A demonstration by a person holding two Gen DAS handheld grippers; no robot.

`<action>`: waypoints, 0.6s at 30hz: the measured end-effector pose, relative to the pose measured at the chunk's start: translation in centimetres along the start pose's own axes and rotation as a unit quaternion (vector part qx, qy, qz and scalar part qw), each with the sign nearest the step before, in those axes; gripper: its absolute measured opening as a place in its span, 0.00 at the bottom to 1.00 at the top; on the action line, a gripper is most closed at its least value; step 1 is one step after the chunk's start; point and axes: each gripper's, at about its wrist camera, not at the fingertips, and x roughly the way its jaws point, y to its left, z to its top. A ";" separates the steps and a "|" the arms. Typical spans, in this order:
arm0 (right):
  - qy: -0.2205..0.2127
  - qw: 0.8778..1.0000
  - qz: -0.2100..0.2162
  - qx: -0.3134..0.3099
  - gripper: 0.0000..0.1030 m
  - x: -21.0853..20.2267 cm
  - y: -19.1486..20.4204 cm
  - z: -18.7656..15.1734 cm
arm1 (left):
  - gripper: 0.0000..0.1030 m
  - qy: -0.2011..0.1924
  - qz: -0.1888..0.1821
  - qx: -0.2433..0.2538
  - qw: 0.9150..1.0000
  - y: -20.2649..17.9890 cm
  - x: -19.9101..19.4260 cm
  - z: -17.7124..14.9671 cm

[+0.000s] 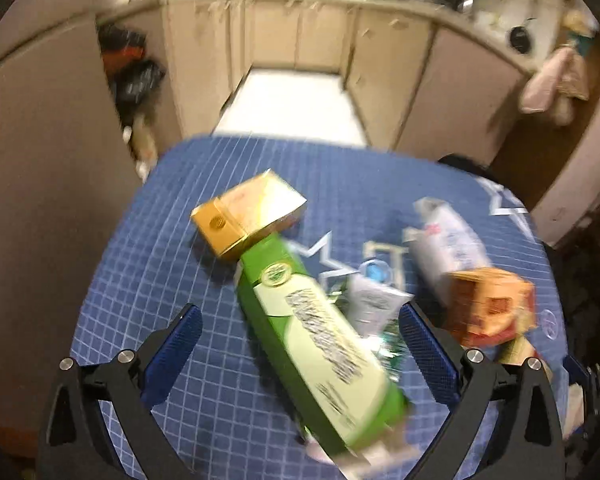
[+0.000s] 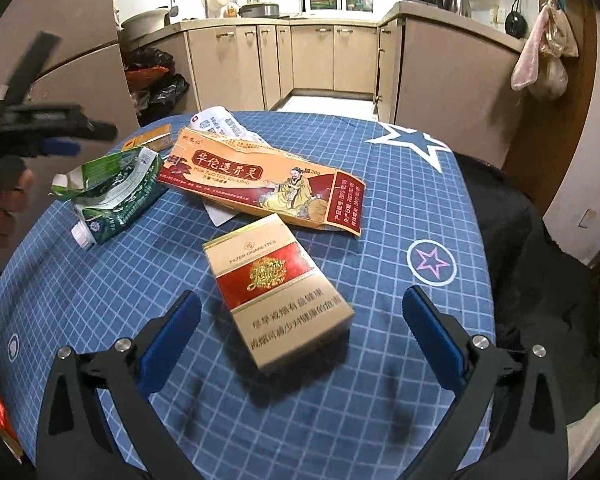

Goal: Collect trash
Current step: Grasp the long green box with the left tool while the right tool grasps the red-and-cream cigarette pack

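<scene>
Trash lies on a round table with a blue checked cloth [image 2: 380, 208]. In the left wrist view my left gripper [image 1: 300, 328] is open, its jaws on either side of a long green and white carton [image 1: 320, 336]. A gold cigarette box [image 1: 248, 212] lies just beyond it, with a white wrapper [image 1: 448, 240] and an orange box [image 1: 488, 304] to the right. In the right wrist view my right gripper [image 2: 302, 316] is open around a red and tan cigarette pack [image 2: 278, 288]. An orange flattened medicine box [image 2: 268, 184] and a torn green carton [image 2: 112, 196] lie beyond. The left gripper [image 2: 60, 136] shows at far left.
Beige kitchen cabinets [image 2: 312, 56] stand beyond the table, with black bags [image 2: 160, 84] on the floor at left and a pink towel [image 2: 532, 60] hanging at right. A dark chair back [image 2: 512, 220] is at the table's right edge.
</scene>
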 end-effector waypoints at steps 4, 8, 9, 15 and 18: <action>0.009 1.000 0.018 -0.008 0.95 0.6 0.3 0.3 | 0.86 0.028 -0.038 -0.033 0.998 1.5 1.4 -0.2; 0.022 0.999 0.028 -0.021 0.95 1.4 0.6 0.6 | 0.69 0.050 -0.063 -0.052 0.995 2.8 1.9 -1.4; 0.026 0.999 0.028 -0.021 0.92 1.7 0.5 0.7 | 0.66 0.050 -0.067 -0.051 0.995 3.0 1.9 -1.5; 0.055 0.998 0.028 -0.029 0.67 2.8 0.7 0.6 | 0.52 0.030 -0.073 -0.046 0.996 3.9 0.6 -1.8; 0.054 0.998 0.025 -0.027 0.65 2.7 0.8 0.5 | 0.48 0.013 -0.067 -0.036 0.997 4.4 -0.5 -2.1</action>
